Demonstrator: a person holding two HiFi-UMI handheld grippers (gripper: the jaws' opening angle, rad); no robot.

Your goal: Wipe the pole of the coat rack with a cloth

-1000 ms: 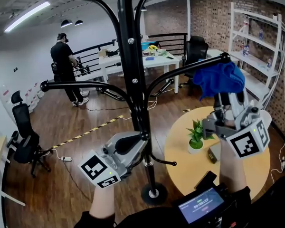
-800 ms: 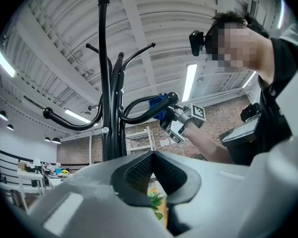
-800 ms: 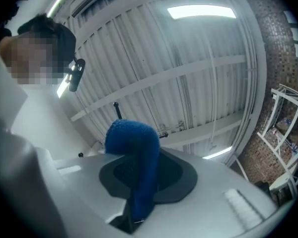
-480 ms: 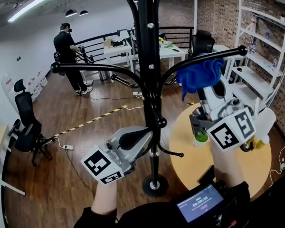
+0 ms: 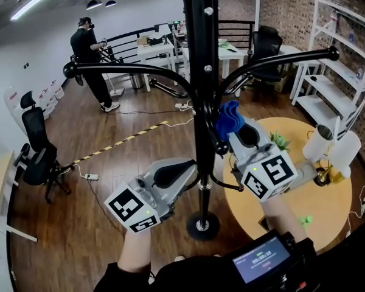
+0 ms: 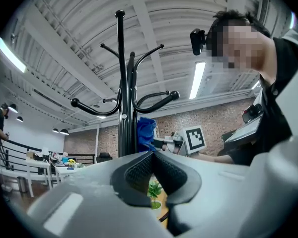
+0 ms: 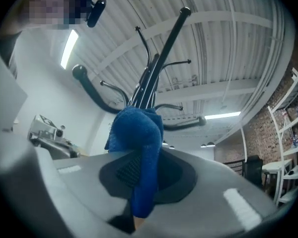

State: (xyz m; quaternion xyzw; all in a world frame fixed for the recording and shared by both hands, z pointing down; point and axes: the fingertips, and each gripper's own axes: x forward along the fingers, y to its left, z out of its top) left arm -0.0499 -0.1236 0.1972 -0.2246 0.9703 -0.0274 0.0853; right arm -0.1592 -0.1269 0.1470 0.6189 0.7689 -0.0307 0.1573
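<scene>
The black coat rack pole point(image 5: 204, 72) rises through the middle of the head view from its round base point(image 5: 202, 225). My right gripper point(image 5: 236, 132) is shut on a blue cloth point(image 5: 227, 119), and the cloth lies against the pole's right side just below the curved arms. In the right gripper view the cloth point(image 7: 136, 133) bulges out of the right gripper point(image 7: 146, 155), with the pole point(image 7: 154, 78) just behind it. My left gripper point(image 5: 188, 168) sits lower, close to the pole's left side. Its jaws meet at the left gripper's point(image 6: 152, 153) tip, nothing between them; the pole point(image 6: 123, 108) stands beyond.
Curved rack arms point(image 5: 128, 70) reach left and right point(image 5: 286, 62). A round wooden table point(image 5: 328, 218) at right carries a small plant point(image 5: 280, 140) and white cups point(image 5: 331, 148). White shelving point(image 5: 347, 59) lines the brick wall. A person point(image 5: 88, 47) stands far left; an office chair point(image 5: 36, 157) is nearer.
My right gripper has carried the blue cloth left from above the table to the pole. The left gripper has stayed beside the pole.
</scene>
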